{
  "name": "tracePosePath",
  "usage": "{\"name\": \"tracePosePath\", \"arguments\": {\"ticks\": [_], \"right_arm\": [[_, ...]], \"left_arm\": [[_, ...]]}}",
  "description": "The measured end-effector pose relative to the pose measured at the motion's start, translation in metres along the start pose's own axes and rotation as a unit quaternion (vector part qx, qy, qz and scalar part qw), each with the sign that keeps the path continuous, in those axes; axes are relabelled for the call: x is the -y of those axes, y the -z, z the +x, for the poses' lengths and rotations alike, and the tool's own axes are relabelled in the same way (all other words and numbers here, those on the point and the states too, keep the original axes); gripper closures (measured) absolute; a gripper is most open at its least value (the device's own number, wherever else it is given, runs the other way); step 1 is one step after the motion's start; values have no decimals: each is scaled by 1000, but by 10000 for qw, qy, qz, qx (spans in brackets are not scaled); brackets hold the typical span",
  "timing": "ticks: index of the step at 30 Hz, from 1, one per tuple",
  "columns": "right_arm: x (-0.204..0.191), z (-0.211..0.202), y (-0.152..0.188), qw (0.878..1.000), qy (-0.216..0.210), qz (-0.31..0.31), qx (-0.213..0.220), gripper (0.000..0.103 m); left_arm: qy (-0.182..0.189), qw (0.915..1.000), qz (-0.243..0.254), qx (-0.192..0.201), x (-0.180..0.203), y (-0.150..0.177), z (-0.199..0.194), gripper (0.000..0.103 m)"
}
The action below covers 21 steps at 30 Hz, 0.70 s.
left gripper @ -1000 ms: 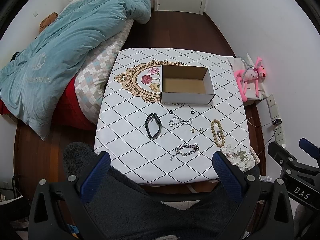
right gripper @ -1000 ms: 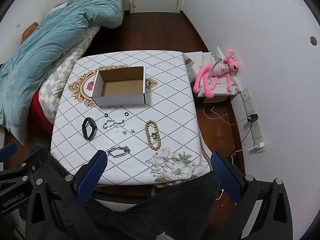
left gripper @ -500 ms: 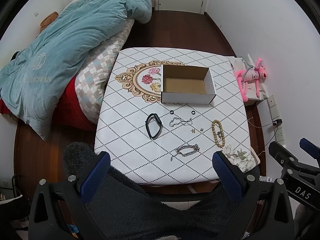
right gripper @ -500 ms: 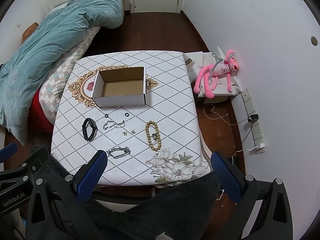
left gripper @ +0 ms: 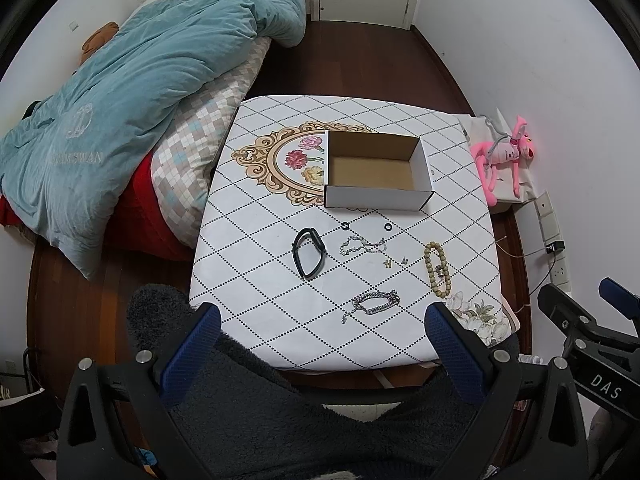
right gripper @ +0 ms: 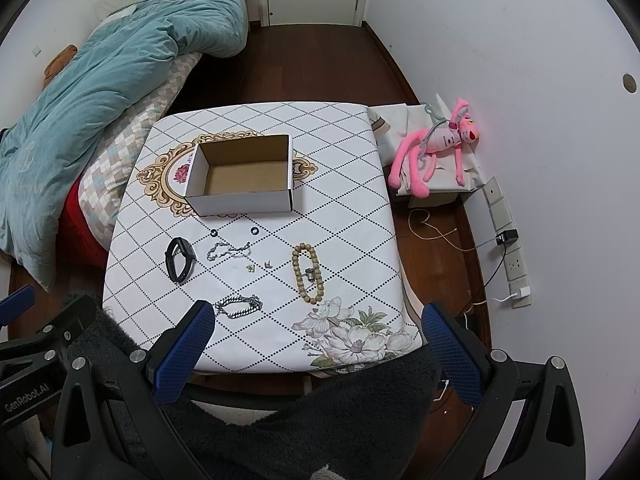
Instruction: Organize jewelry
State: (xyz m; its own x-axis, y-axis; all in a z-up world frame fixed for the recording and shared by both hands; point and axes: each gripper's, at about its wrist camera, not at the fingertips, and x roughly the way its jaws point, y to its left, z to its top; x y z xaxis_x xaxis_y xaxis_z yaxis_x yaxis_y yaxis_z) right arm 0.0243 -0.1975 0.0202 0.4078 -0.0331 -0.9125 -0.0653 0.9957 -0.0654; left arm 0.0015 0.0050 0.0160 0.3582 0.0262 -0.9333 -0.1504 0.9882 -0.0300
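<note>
An open, empty white cardboard box [left gripper: 378,172] [right gripper: 244,178] stands mid-table. In front of it lie a black band [left gripper: 308,253] [right gripper: 180,260], a thin silver chain [left gripper: 362,245] [right gripper: 229,251], two small black rings [left gripper: 387,227] [right gripper: 253,231], two tiny earrings [left gripper: 396,262] [right gripper: 259,266], a wooden bead bracelet [left gripper: 437,268] [right gripper: 307,278] and a silver link bracelet [left gripper: 374,303] [right gripper: 238,306]. My left gripper [left gripper: 322,332] and right gripper [right gripper: 316,332] are both open and empty, held high above the table's near edge.
The table [left gripper: 260,300] has a diamond-patterned cloth. A bed with a teal quilt [left gripper: 120,92] lies to the left. A pink plush toy [right gripper: 438,148] and power strip [right gripper: 512,248] sit by the right wall. Dark fleece [left gripper: 320,420] fills the foreground.
</note>
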Motion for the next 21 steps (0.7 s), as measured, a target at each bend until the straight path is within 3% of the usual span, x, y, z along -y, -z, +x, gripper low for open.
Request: {"name": "tracePosePath", "arguments": {"ticks": [7,11,17,21], "right_arm": [[0,3,-8,9998,-112,99,124,0],[4,20,-21,9995,-1,189,242,0],[12,102,-39,9989,173,421,-116,2],[19,170,-31,9956,-11,609,-715,18]], "left_arm": [[-21,9999,-52,157,-5,-7,7,0],[-294,9983,-141,485,-8,-25,23,0],[-552,9969,-150,547,-16,-48,76,0],[-593,9980,-163,123,-26,-48,127,2]]}}
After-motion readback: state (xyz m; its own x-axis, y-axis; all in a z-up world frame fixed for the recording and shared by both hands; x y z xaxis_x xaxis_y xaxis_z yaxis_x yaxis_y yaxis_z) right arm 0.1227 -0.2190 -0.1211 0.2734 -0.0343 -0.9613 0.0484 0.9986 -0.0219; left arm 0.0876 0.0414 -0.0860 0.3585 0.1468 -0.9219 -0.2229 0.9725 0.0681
